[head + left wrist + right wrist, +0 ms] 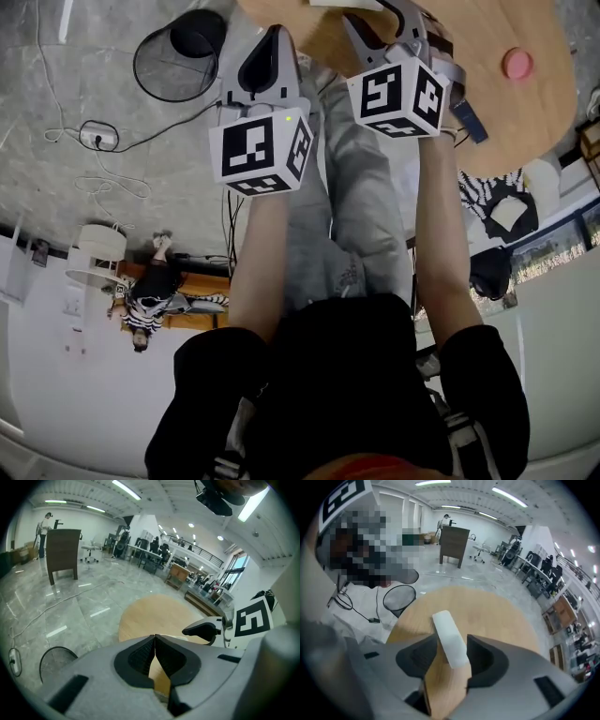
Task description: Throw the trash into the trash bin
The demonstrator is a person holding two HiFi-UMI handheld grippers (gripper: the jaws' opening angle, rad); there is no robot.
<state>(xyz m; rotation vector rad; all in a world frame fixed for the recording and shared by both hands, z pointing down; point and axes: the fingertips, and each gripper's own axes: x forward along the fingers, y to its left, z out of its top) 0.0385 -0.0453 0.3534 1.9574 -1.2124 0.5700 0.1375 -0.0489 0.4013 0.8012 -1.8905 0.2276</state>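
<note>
**Clerk:** Nearest item, left forearm (pixel 255 267) and right forearm (pixel 448 253)?
**Checker:** Both stretched forward and down, side by side, towards the desk (pixel 492 616).
**Clerk:** Left tongs (pixel 155 637)?
**Checker:** Tips together, nothing between them.
**Clerk:** Right tongs (pixel 452 641)?
**Checker:** Spread wide. White strip of trash (pixel 446 625) sits between the pads on the desk, unpinched.
**Clerk:** Trash bin (pixel 399 598)?
**Checker:** Floor, beside the desk.

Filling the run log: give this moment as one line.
left gripper: jaws shut, empty | right gripper: jaws open, white strip between them, over table | wire bin: on floor
</note>
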